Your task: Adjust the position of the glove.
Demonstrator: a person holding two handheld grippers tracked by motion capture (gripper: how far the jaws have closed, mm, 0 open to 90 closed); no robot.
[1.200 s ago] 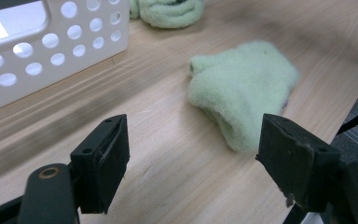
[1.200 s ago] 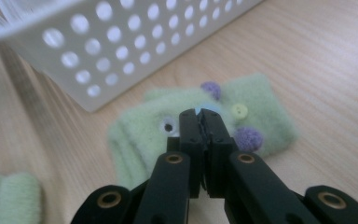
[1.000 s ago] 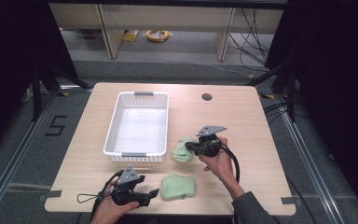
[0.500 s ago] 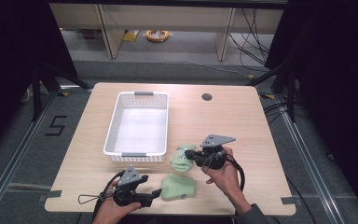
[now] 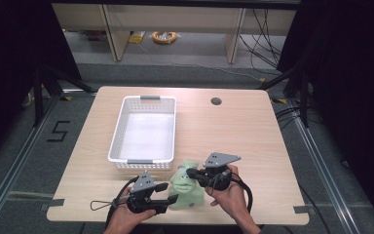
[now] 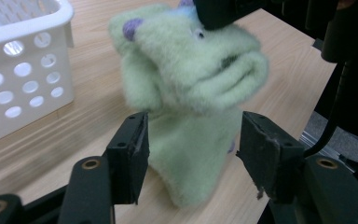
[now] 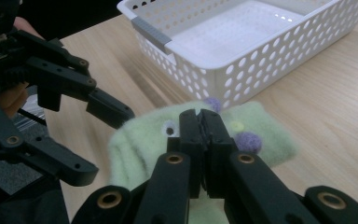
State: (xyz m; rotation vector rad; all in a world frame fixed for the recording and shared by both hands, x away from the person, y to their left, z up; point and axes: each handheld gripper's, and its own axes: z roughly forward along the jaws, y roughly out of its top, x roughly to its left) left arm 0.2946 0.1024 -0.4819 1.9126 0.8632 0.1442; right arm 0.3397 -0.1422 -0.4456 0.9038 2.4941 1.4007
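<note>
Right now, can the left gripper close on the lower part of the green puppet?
Probably yes. The left gripper is open, its jaws standing on either side of the green puppet, with nothing between. The right gripper pinches only the puppet's top.

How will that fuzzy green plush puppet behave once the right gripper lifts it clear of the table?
The fuzzy green plush puppet will probably flop: its body sags below where the right gripper pinches its head. It looks light, being soft pile fabric. Slip seems unlikely, since the jaws are shut tight on fleece. The open left gripper straddling its lower body could steady any swing.
</note>
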